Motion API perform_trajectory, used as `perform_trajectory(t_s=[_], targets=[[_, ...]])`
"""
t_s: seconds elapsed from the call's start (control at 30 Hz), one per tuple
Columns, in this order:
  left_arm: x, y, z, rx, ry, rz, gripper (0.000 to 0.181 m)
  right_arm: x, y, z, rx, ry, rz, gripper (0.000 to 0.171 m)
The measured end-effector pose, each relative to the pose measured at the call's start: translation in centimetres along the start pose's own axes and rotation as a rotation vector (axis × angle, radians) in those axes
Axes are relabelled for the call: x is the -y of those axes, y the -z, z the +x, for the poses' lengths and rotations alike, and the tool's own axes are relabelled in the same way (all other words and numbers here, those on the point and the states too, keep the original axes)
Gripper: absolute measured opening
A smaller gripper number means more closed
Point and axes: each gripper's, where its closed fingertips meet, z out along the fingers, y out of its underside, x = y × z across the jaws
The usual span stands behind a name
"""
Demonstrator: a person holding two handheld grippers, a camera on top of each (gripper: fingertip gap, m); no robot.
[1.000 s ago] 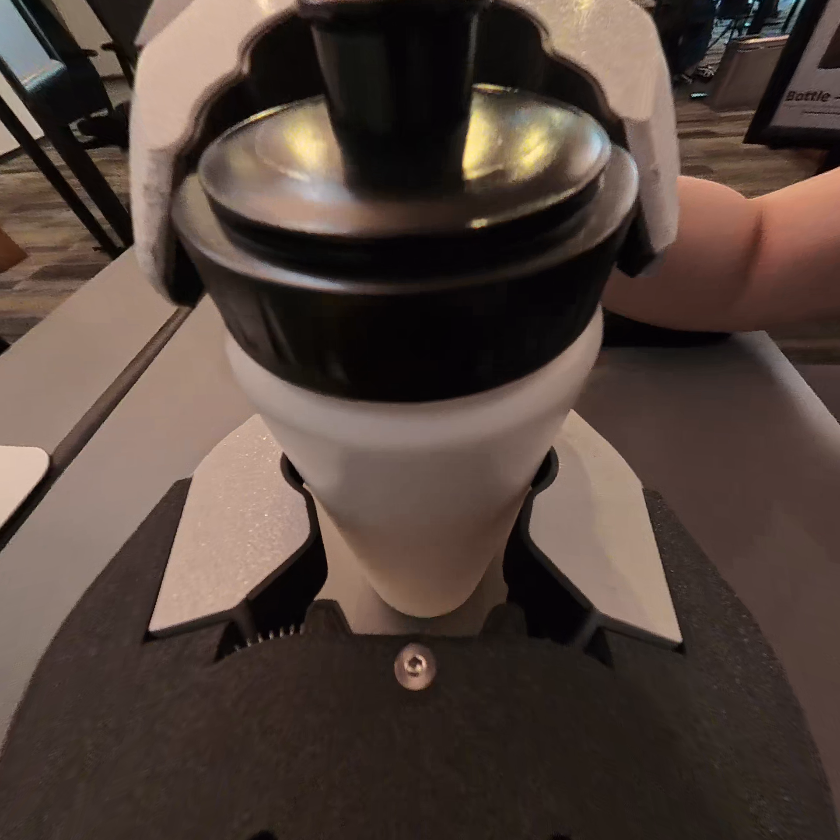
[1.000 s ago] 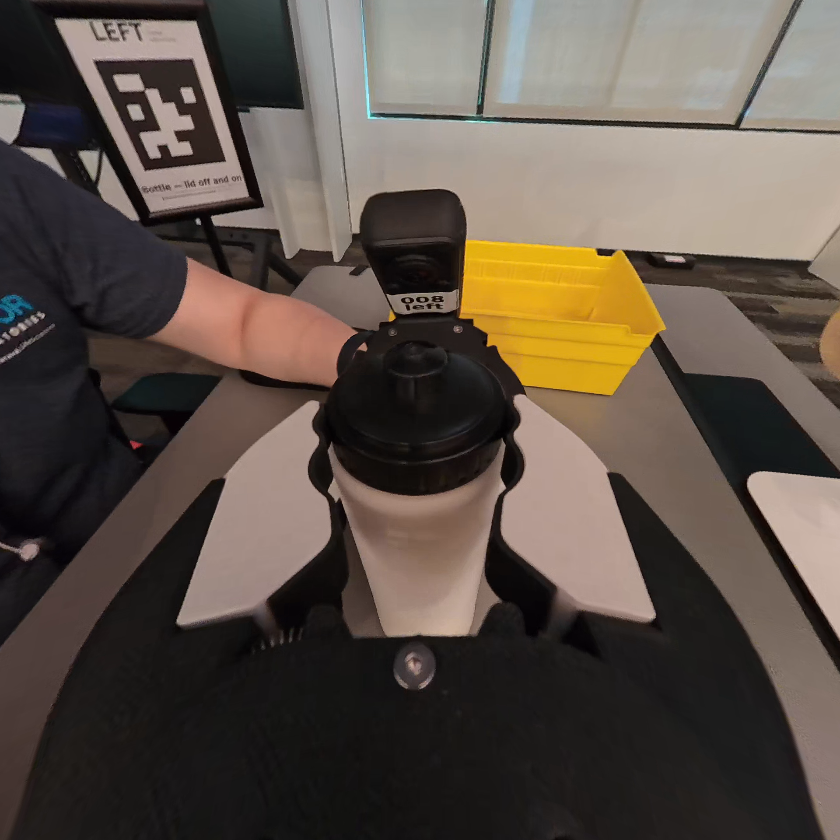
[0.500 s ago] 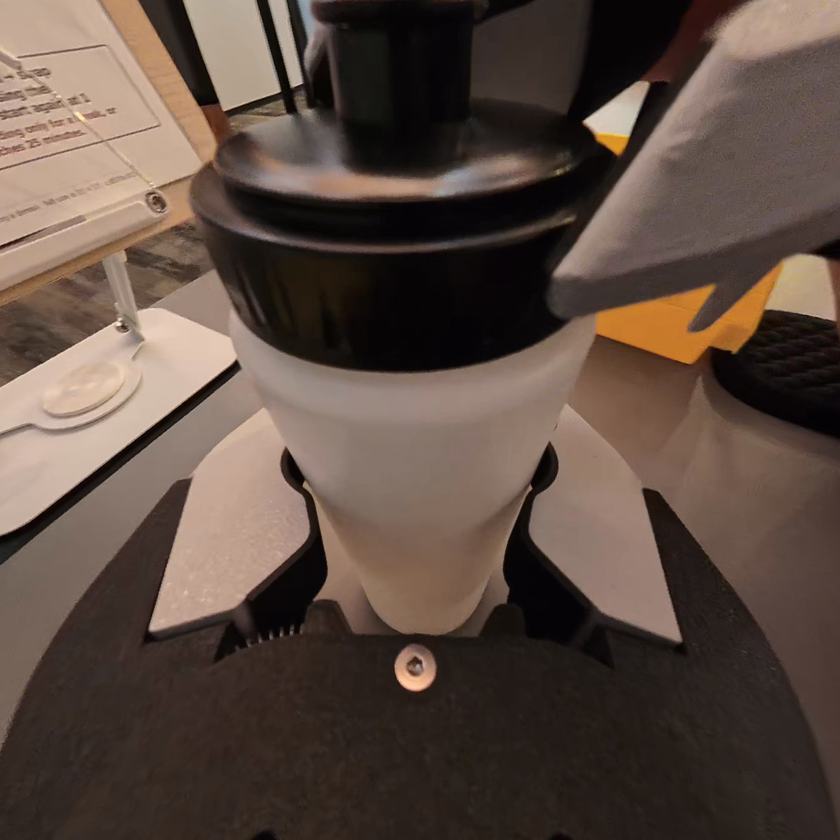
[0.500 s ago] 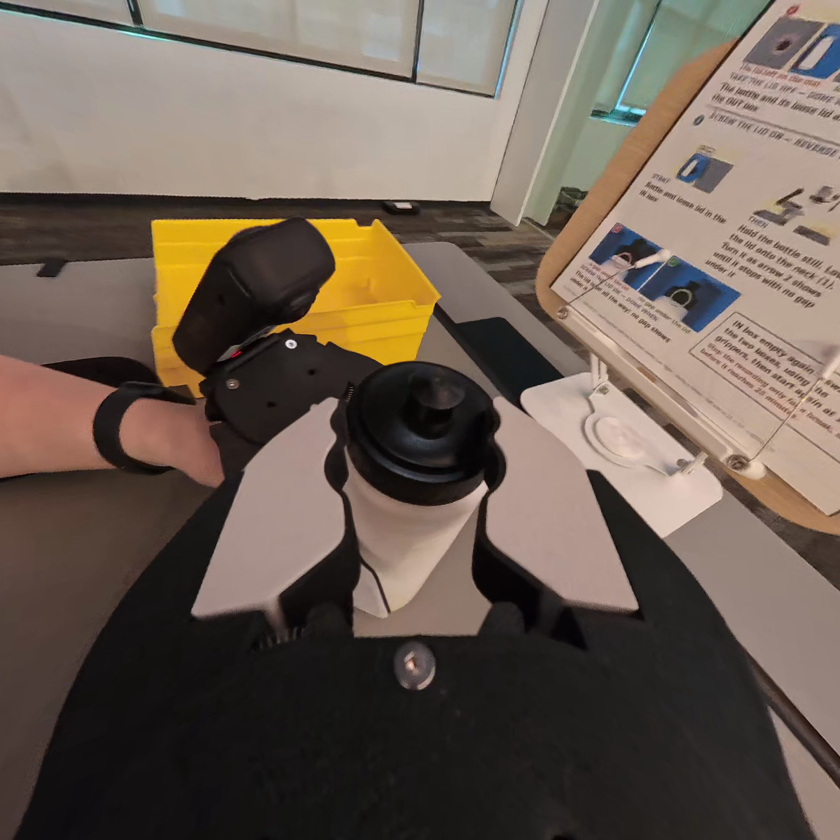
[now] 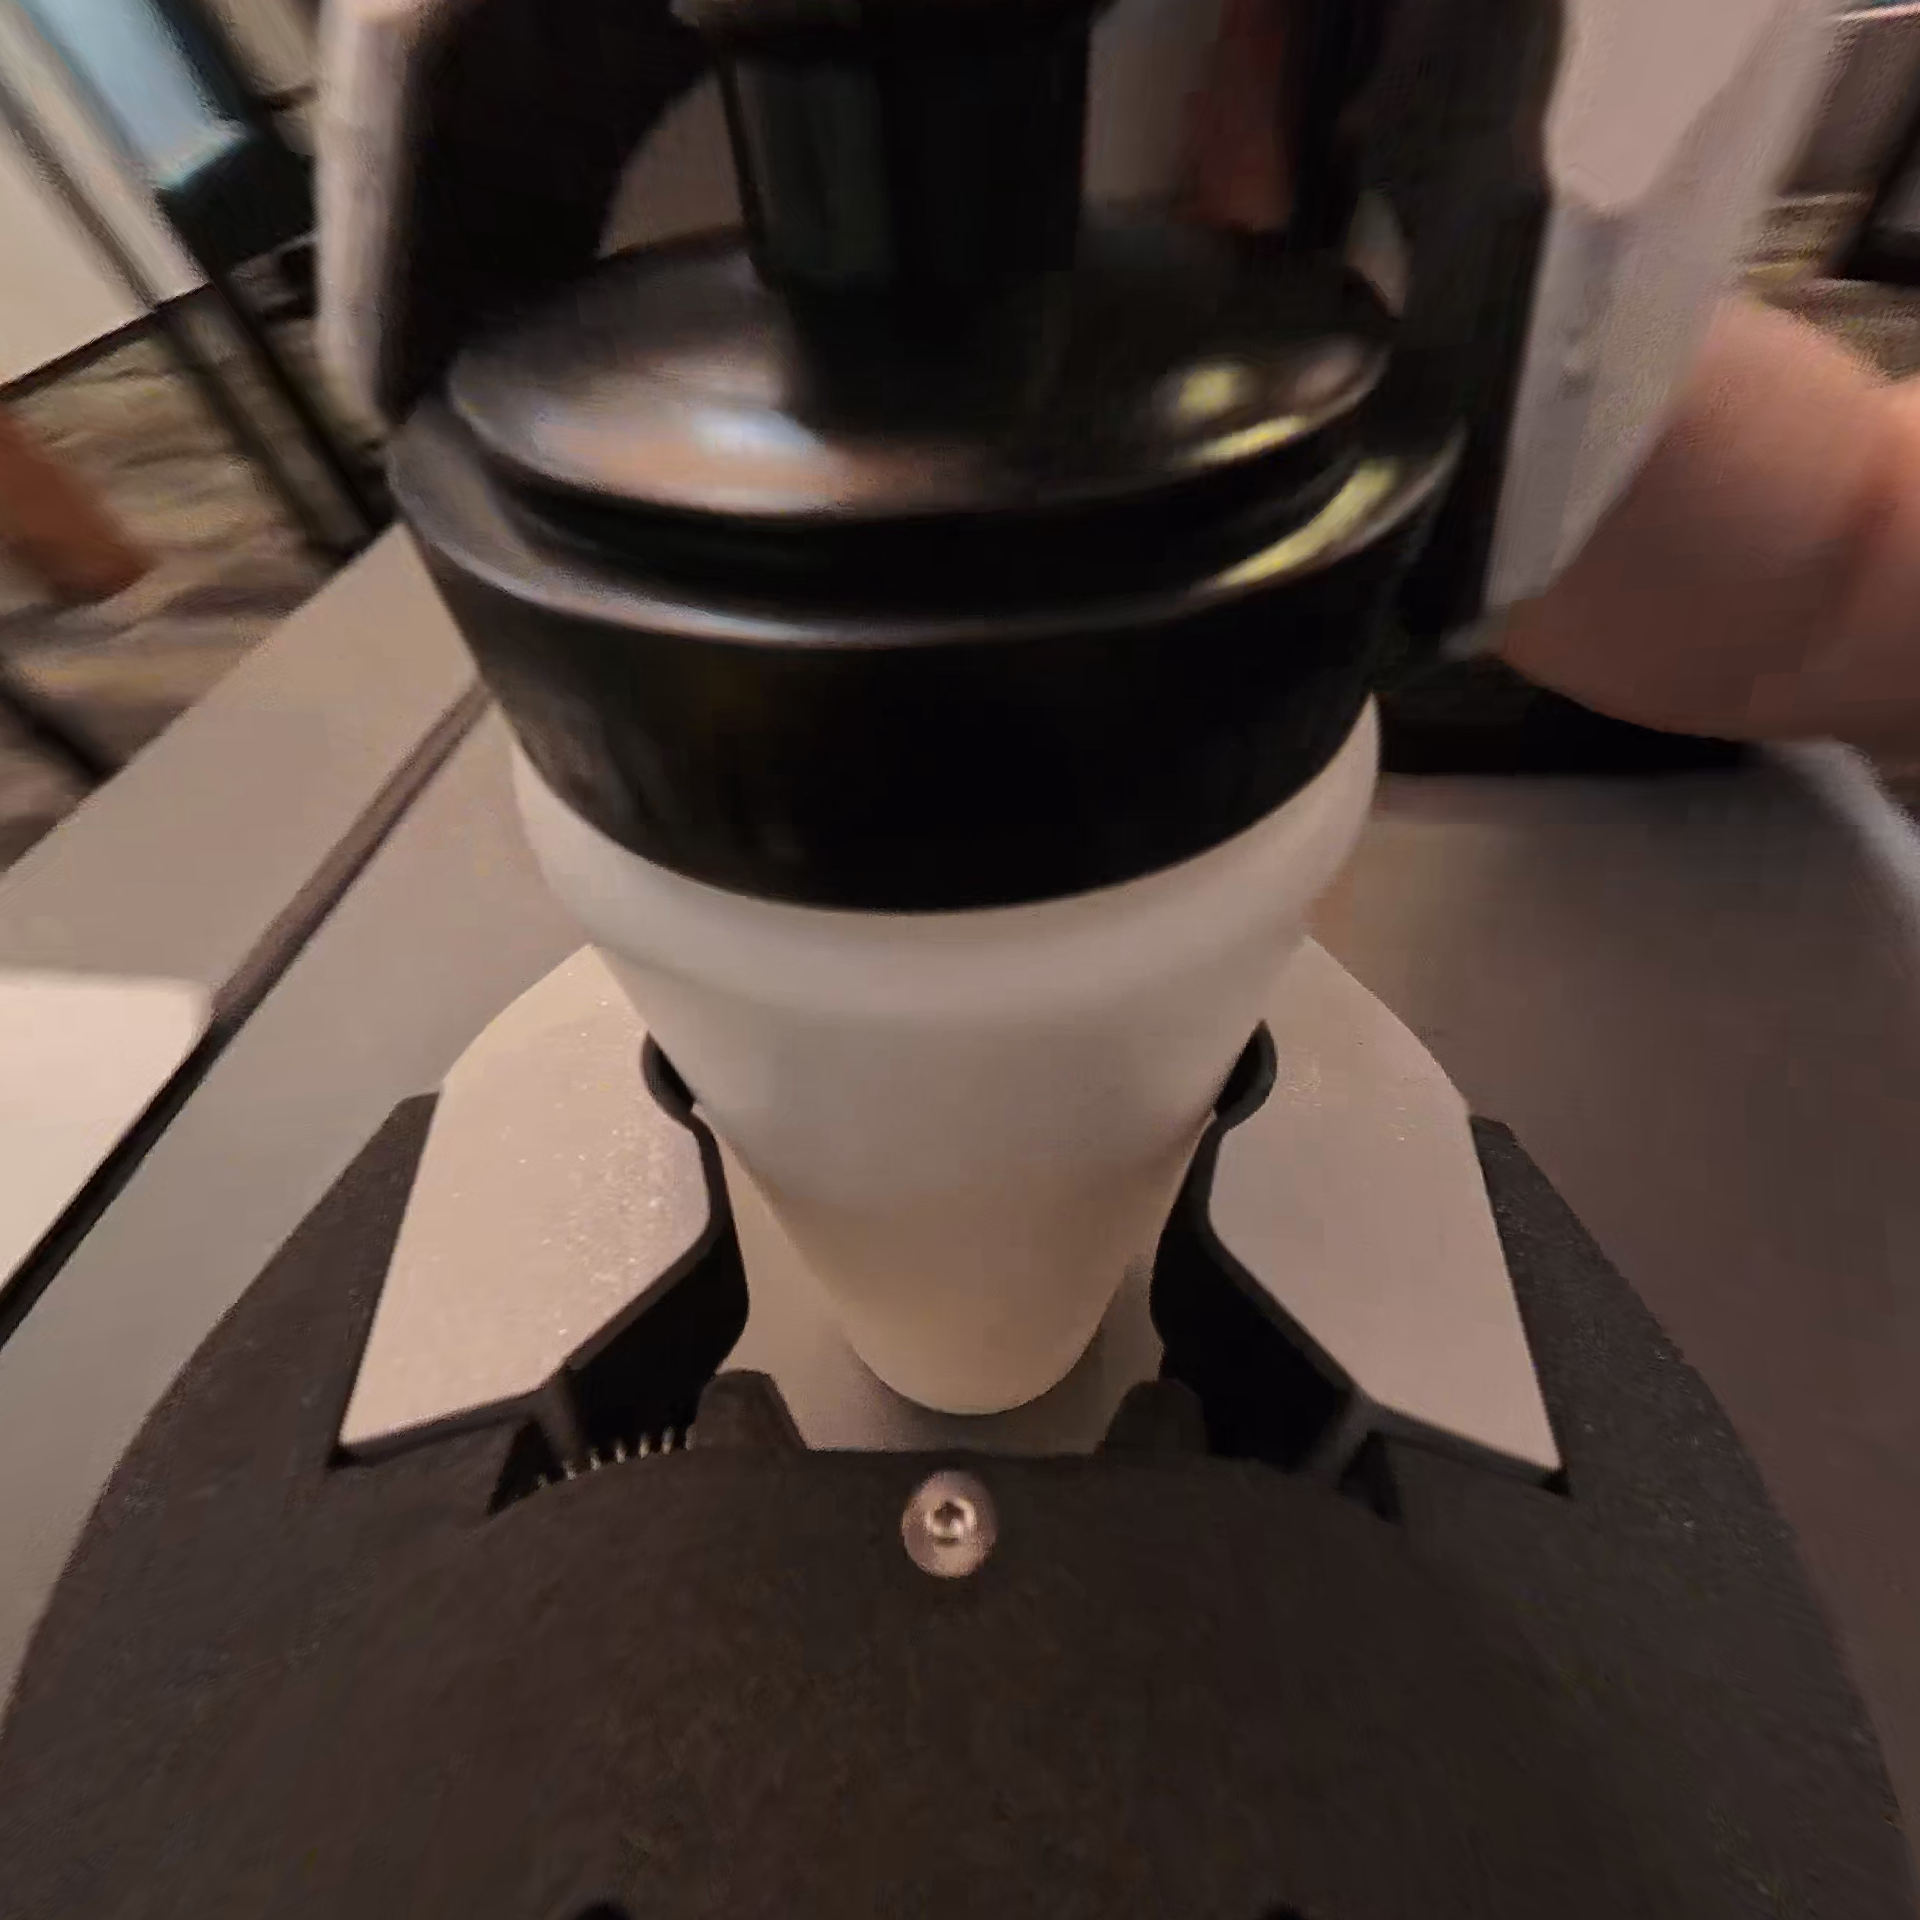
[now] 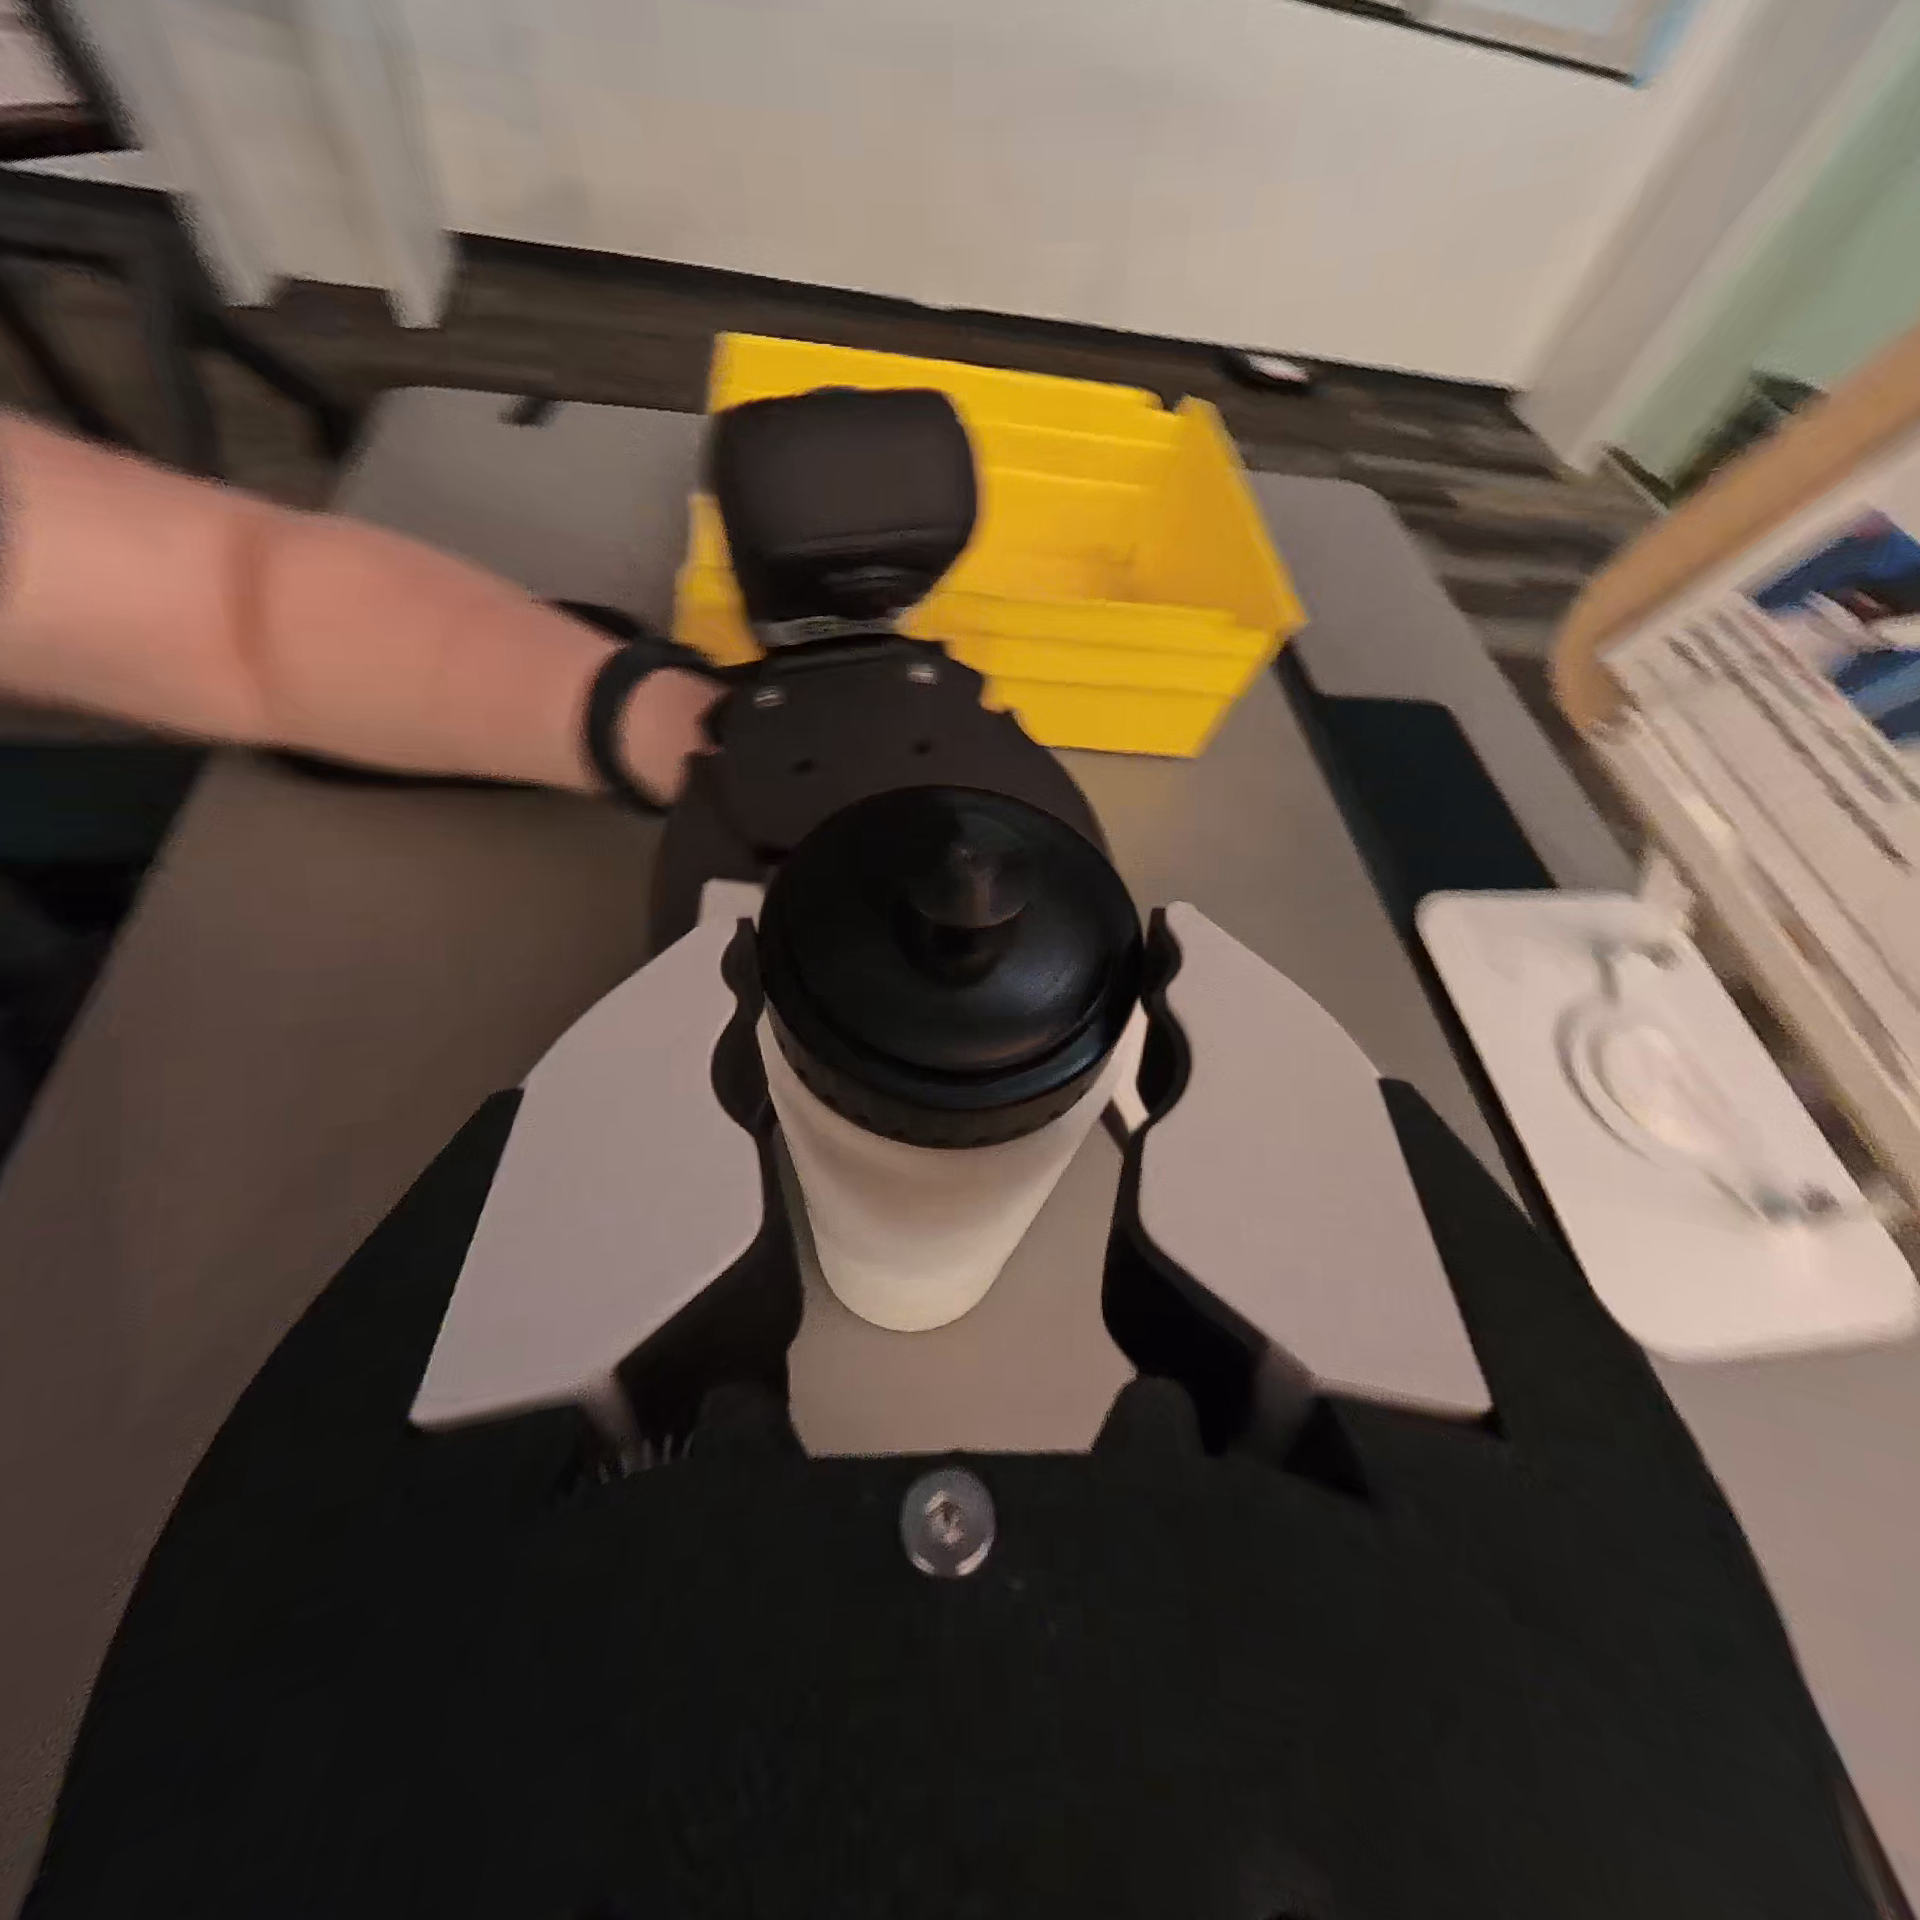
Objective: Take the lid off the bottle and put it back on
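**Pair swung back – lid seated on the neck**

The grey table [image 6: 312, 1039] is seen square-on again in the right wrist view, with the yellow bin [image 6: 1122, 582] returned to 12 o'clock. Half a second ago the instruction board [image 6: 1766, 665] filled the 2 o'clock side. It has now been pushed out to 3 o'clock, so both tools have been swung back. Heavy blur suggests the turn is not finished.

The left gripper [image 5: 951, 1039] is clamped on the white bottle [image 6: 904, 1226], which is held upright on the table between its fingers. The right gripper [image 6: 951, 935] is closed against the rim of the black lid [image 5: 914, 727] from both sides.

No gap is seen between lid and neck – the lid is judged still threaded, and further twisting is probably needed. Whether it is being loosened or tightened cannot be told.
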Motion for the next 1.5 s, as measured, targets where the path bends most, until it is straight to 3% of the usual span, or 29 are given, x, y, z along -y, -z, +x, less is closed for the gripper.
perform_trajectory(t_s=[0.07, 0.2, 0.3, 0.43, 0.6, 0.67, 0.77, 0.9, 1.03, 1.1, 1.13, 1.23, 1.33, 1.43, 1.5], targets=[[0.3, -0.1, 2.4, -0.122, -0.048, 0.014, 0.099, 0.2, 0.7, -2.4, 0.150, 0.101, 0.063, 0.072], [0.3, -0.4, 2.1, -0.107, -0.011, 0.009, 0.099, 0.4, 0.9, -2.5, 0.212, 0.058, 0.142, 0.071], [-0.1, -0.2, -1.0, 0.052, 0.075, 0.004, 0.100, 1.4, 0.5, 1.0, -0.006, -0.049, 0.168, 0.090], [-0.5, 0.5, -4.6, 0.259, 0.233, 0.015, 0.099, 2.7, 0.4, 4.1, -0.246, -0.166, 0.221, 0.090], [-1.0, 0.8, -5.5, 0.345, 0.225, -0.022, 0.099, 0.7, -1.8, 5.3, -0.436, -0.130, 0.073, 0.090], [-1.0, 0.7, -5.2, 0.331, 0.198, -0.037, 0.099, 0.3, -2.5, 4.7, -0.408, -0.109, 0.045, 0.072], [-0.8, 0.4, -3.9, 0.222, 0.159, -0.045, 0.099, 0.3, -2.2, 3.8, -0.299, -0.109, 0.038, 0.072], [-0.1, 0.0, 1.7, -0.110, 0.009, -0.030, 0.100, 1.0, -0.8, -1.5, 0.129, 0.020, 0.156, 0.072], [0.1, -0.4, 3.6, -0.179, -0.024, -0.044, 0.099, 1.5, 0.3, -4.1, 0.334, 0.042, 0.274, 0.071], [0.0, -0.5, 2.2, -0.111, 0.018, -0.050, 0.099, 2.0, 0.0, -2.5, 0.255, -0.023, 0.294, 0.075], [-0.2, -0.4, 1.2, -0.060, 0.041, -0.055, 0.099, 2.3, -0.1, -1.1, 0.169, -0.058, 0.304, 0.085], [-0.7, 0.1, -2.4, 0.136, 0.123, -0.070, 0.099, 2.7, 0.1, 2.6, -0.091, -0.099, 0.299, 0.091], [-1.2, 0.8, -5.1, 0.303, 0.211, -0.069, 0.099, 2.1, 0.0, 4.8, -0.288, -0.124, 0.218, 0.091], [-1.5, 1.4, -6.3, 0.391, 0.255, -0.073, 0.099, 0.6, -1.4, 5.0, -0.324, -0.202, 0.111, 0.089], [-1.6, 1.4, -6.2, 0.399, 0.242, -0.085, 0.099, -0.3, -2.2, 4.9, -0.332, -0.223, 0.053, 0.072]])
